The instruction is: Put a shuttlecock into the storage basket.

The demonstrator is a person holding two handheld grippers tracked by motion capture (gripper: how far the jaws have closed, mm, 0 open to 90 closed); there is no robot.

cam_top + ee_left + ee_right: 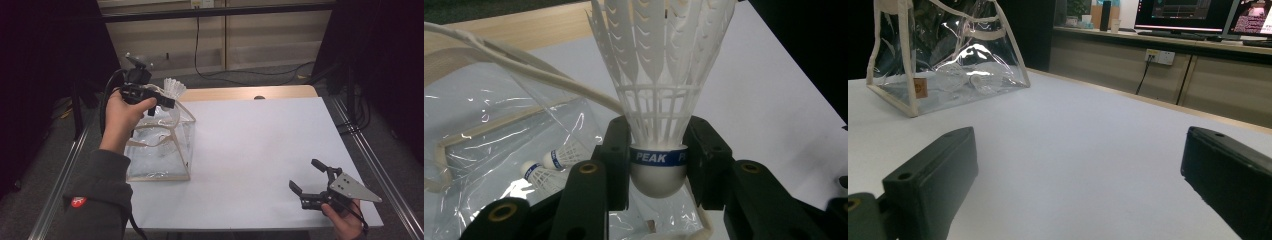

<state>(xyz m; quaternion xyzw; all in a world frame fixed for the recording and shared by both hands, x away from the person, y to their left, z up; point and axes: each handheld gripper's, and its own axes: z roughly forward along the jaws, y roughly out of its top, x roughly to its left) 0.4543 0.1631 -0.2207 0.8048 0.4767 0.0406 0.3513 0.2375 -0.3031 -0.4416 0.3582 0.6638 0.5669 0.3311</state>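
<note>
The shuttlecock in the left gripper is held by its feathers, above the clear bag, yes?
Not quite: the left gripper clamps the shuttlecock at its cork base with the blue band, above the clear bag. The left gripper view shows this.

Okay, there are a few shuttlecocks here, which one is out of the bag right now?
The shuttlecock clamped at its cork in the left gripper; the other two shuttlecocks lie inside the clear bag.
</note>
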